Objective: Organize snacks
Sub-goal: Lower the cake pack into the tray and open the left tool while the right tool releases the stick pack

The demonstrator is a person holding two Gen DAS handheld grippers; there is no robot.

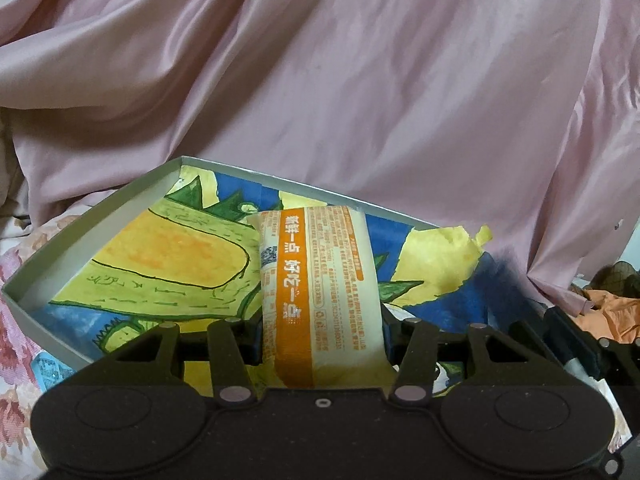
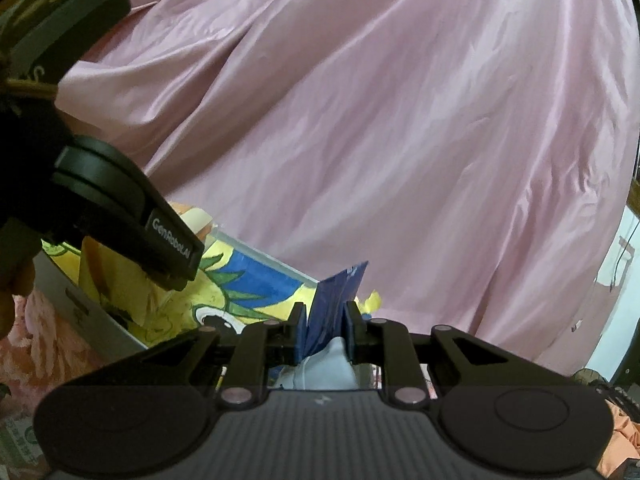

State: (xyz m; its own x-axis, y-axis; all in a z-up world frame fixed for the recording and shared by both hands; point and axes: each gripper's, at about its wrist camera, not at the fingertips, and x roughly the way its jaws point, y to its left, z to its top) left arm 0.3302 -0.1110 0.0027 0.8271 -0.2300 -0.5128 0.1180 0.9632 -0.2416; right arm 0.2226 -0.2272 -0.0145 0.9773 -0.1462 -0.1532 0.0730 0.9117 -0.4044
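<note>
My left gripper point(image 1: 322, 340) is shut on a cream snack packet with an orange stripe point(image 1: 320, 280). It holds the packet over a shallow grey box point(image 1: 60, 252) lined with a yellow, green and blue cartoon drawing. My right gripper point(image 2: 325, 332) is shut on a dark blue snack packet point(image 2: 334, 304) that has a white lower part. It holds it at the box's right end point(image 2: 256, 256). The left gripper's black body point(image 2: 132, 220) shows at the left of the right wrist view, above the box.
A pink satin cloth point(image 1: 360, 80) hangs behind the box and fills the background. A floral bedspread point(image 1: 16, 340) lies under the box at the left. Orange fabric point(image 1: 612, 312) lies at the right edge.
</note>
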